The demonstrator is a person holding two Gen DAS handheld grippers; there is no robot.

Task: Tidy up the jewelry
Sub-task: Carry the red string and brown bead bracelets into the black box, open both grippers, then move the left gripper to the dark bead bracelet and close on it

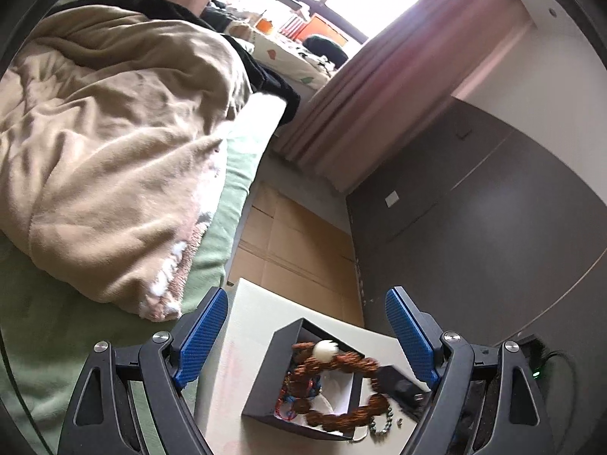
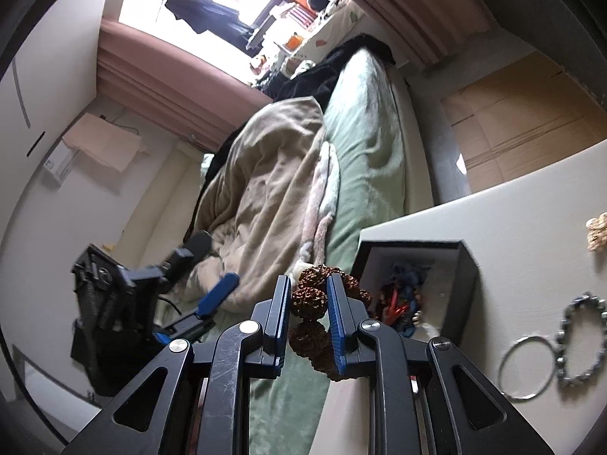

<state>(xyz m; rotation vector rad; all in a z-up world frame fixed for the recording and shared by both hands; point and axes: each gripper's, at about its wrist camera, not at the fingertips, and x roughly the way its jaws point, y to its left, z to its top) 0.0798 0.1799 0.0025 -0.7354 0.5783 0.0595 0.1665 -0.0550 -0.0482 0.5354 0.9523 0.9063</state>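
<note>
The brown bead bracelet [image 2: 309, 299] is clamped in the right claw [image 2: 308, 303], just beside the black box [image 2: 461, 292], which already holds some jewelry. A silver ring [image 2: 525, 367] and a grey bracelet [image 2: 580, 341] wait on the counter [image 2: 512, 220]. The left claw [image 1: 307, 337] stands apart, holding nothing.

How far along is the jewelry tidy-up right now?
Partly done. The black box already holds some red and blue beaded pieces. In hand: the right gripper is shut on the brown seed bracelet, which hangs by the box. The left gripper is open and holds nothing. Left on the white table: a silver bangle, a grey bead bracelet and a pale piece.
</note>
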